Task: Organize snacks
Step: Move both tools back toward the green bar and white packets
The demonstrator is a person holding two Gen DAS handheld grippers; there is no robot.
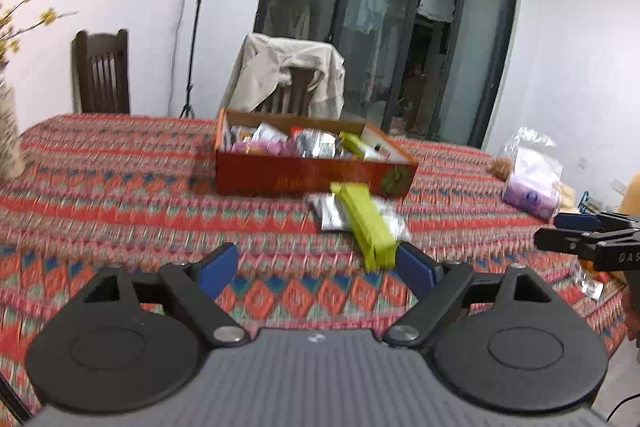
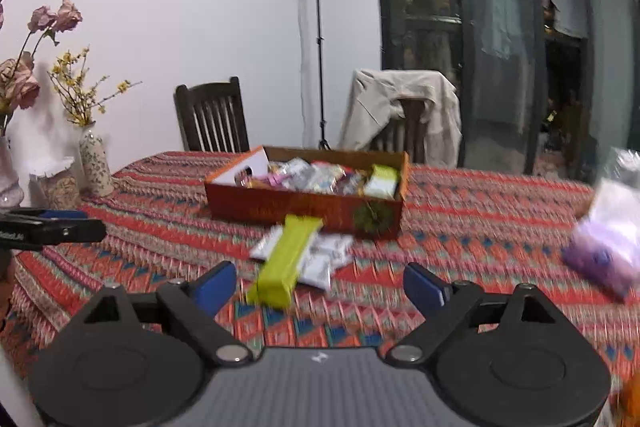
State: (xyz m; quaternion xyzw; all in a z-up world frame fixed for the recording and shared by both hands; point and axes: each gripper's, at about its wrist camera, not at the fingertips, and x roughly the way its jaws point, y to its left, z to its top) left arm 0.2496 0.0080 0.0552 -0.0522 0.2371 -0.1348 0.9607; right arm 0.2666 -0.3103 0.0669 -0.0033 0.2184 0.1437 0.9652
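A: Left gripper [image 1: 316, 269] spread wide, nothing between the blue pads; right gripper [image 2: 320, 283] spread the same way, also empty; both hovering low over the patterned desk [image 1: 120, 195].

B: Noted; just beyond the left gripper, a green snack bar [image 1: 366, 223] lying flat on the cloth, its near end close beside the right-hand pad but seemingly not pinched; in the right wrist view, the same bar nearer to the left-hand pad.

A: Under the green bar, a few silvery-white packets [image 2: 324, 259], partly covered by it; hard to count because of blur.

B: Further out, the red cardboard box [image 1: 304, 179], open on top, already filled with many wrappers; one more green packet [image 2: 382, 181] standing inside at the end of the box.

A: So, probably most of the work done; most snacks seen here sitting in the box; left outside, as far as visible, only the green bar and the packets beneath it, just in front of the box wall.

B: Also a clear bag with purple contents [image 1: 532, 183] at the far side of the desk, well apart from the box; unclear whether part of the task.

A: Likely next need: closing on the green bar, lifting it over the box wall; care with the loose packets below, easy to drag along.
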